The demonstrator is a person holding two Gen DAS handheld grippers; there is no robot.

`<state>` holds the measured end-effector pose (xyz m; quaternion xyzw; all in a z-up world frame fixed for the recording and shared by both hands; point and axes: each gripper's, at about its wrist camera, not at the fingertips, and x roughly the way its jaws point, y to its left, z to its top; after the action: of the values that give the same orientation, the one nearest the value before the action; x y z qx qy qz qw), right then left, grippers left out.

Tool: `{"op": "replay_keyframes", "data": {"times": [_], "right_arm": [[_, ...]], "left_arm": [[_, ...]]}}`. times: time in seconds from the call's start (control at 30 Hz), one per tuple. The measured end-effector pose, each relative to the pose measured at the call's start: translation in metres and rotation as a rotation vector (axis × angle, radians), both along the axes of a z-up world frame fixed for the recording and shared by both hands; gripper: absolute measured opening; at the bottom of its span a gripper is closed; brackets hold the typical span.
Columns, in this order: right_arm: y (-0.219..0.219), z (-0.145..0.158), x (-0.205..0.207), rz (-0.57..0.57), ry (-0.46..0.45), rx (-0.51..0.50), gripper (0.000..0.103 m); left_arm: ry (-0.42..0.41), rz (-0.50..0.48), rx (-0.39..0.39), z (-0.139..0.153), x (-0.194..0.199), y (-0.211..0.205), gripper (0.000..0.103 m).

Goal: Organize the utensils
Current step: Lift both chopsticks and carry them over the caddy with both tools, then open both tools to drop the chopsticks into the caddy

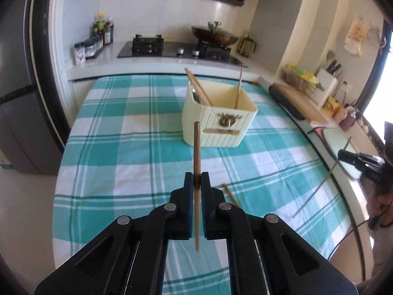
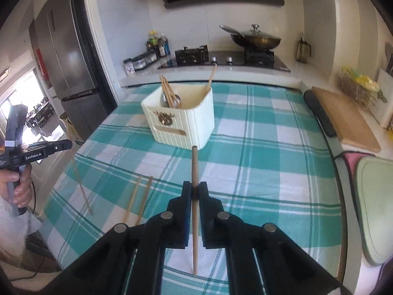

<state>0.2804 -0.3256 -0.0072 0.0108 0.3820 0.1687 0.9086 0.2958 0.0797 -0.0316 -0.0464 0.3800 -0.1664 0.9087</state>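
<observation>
My left gripper (image 1: 197, 177) is shut on a wooden chopstick (image 1: 197, 147), held upright above the teal checked tablecloth (image 1: 127, 152). My right gripper (image 2: 195, 185) is shut on a second chopstick (image 2: 194, 164) in the same way. Ahead of both stands the cream utensil box (image 1: 221, 125) (image 2: 186, 123), holding several chopsticks and some spoons. Two loose chopsticks (image 2: 137, 199) lie on the cloth left of my right gripper; in the left wrist view one loose chopstick (image 1: 229, 194) shows, partly behind my fingers. Each view catches the other gripper (image 1: 343, 154) (image 2: 67, 145) at its edge with its stick hanging.
Behind the table runs a counter with a gas stove (image 2: 221, 60), a lidded wok (image 2: 255, 38) and sauce bottles (image 1: 103, 32). A wooden cutting board (image 2: 343, 115) and a green board (image 2: 375, 206) lie on the right. A dark fridge (image 2: 66, 49) stands left.
</observation>
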Motion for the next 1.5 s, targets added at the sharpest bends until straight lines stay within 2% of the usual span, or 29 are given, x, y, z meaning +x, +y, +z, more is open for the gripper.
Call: {"op": "replay_keyframes", "data": {"times": [0.1,0.23,0.43,0.53,0.63,0.7,0.77,0.83,0.9,1.1,1.2,1.27,1.3,1.33,1.37,1.43,1.5], "right_arm": [[0.003,0.022,-0.002,-0.008,-0.061,0.026,0.006],[0.005,0.056,0.016,-0.033,-0.176,0.056,0.006],[0.016,0.105,0.068,-0.026,-0.274,0.039,0.006],[0.027,0.123,0.094,-0.019,-0.317,0.026,0.006],[0.039,0.135,0.114,-0.01,-0.383,0.024,0.006],[0.048,0.138,0.126,-0.008,-0.421,0.036,0.006],[0.057,0.133,0.136,-0.004,-0.45,0.046,0.006],[0.067,0.121,0.149,0.01,-0.471,0.041,0.006],[0.076,0.102,0.17,0.01,-0.409,0.024,0.006],[0.076,0.033,0.234,-0.002,-0.06,0.095,0.006],[0.073,0.011,0.247,-0.013,0.024,0.135,0.01],[0.073,0.008,0.249,-0.026,0.037,0.147,0.012],[0.075,0.011,0.247,-0.032,0.028,0.148,0.017],[0.073,0.015,0.241,-0.034,0.013,0.158,0.031],[0.071,0.02,0.234,-0.033,-0.004,0.168,0.041],[0.066,0.028,0.214,-0.022,-0.038,0.156,0.043],[0.063,0.03,0.194,0.002,-0.05,0.103,0.045]], "left_arm": [[-0.049,0.013,-0.036,0.022,0.005,0.007,0.004],[-0.107,0.03,-0.056,0.057,0.022,0.009,0.004],[-0.184,0.034,-0.135,0.112,0.059,0.0,0.004],[-0.245,0.043,-0.137,0.133,0.082,-0.014,0.004],[-0.301,0.069,-0.102,0.139,0.108,-0.03,0.004],[-0.313,0.089,-0.071,0.132,0.129,-0.041,0.004],[-0.291,0.104,-0.056,0.118,0.152,-0.05,0.004],[-0.233,0.105,-0.047,0.098,0.172,-0.057,0.004],[-0.161,0.102,-0.048,0.075,0.187,-0.062,0.004],[0.025,0.049,0.014,0.016,0.216,-0.086,0.004],[0.085,0.035,0.033,0.003,0.222,-0.096,0.005],[0.11,0.036,0.027,0.001,0.22,-0.097,0.013],[0.112,0.033,0.015,0.004,0.216,-0.095,0.019],[0.106,0.031,0.003,0.007,0.209,-0.093,0.037],[0.092,0.031,0.001,0.011,0.198,-0.089,0.058],[0.059,0.035,0.027,0.014,0.173,-0.082,0.075],[0.06,0.02,0.067,0.007,0.146,-0.074,0.078]]}}
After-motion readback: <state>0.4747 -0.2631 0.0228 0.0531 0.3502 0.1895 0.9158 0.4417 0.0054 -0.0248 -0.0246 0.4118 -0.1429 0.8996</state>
